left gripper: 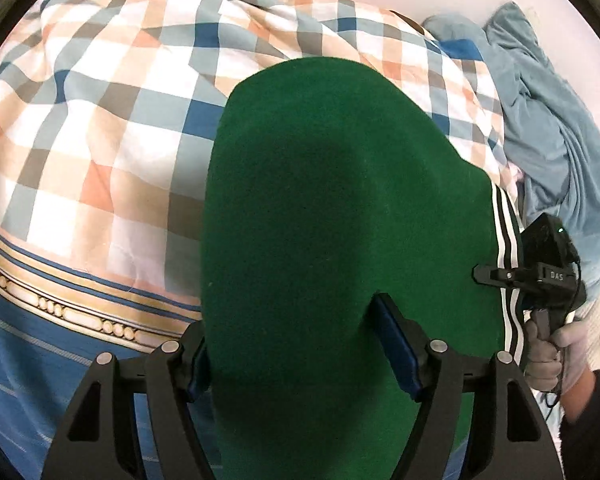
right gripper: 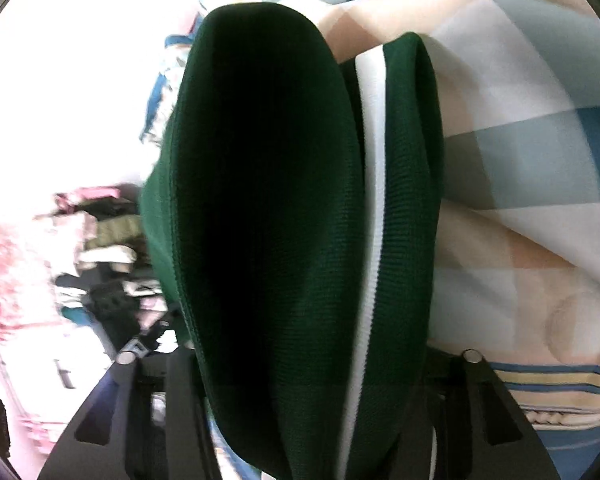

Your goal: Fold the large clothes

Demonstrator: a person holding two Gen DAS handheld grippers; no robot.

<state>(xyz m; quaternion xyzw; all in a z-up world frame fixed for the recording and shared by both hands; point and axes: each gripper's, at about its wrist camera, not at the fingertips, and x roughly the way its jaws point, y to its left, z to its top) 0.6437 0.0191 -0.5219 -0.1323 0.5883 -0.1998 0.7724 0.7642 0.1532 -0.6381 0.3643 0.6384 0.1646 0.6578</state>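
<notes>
A dark green garment (left gripper: 332, 208) with white side stripes (left gripper: 506, 240) lies stretched over a checked bedspread (left gripper: 100, 112). My left gripper (left gripper: 296, 344) holds the near edge of the green cloth between its fingers; the cloth drapes over them. My right gripper (left gripper: 488, 274) shows in the left wrist view at the striped right edge, held by a gloved hand (left gripper: 548, 352). In the right wrist view the green garment (right gripper: 284, 208) with a white stripe (right gripper: 374, 200) fills the space between the fingers of the right gripper (right gripper: 308, 360), folded in layers.
A light blue cloth (left gripper: 548, 128) is bunched on the bed at the right. The bedspread (right gripper: 532, 160) has a blue and cream border (left gripper: 60, 312) near me. A cluttered pile of items (right gripper: 100, 264) stands to the left in the right wrist view.
</notes>
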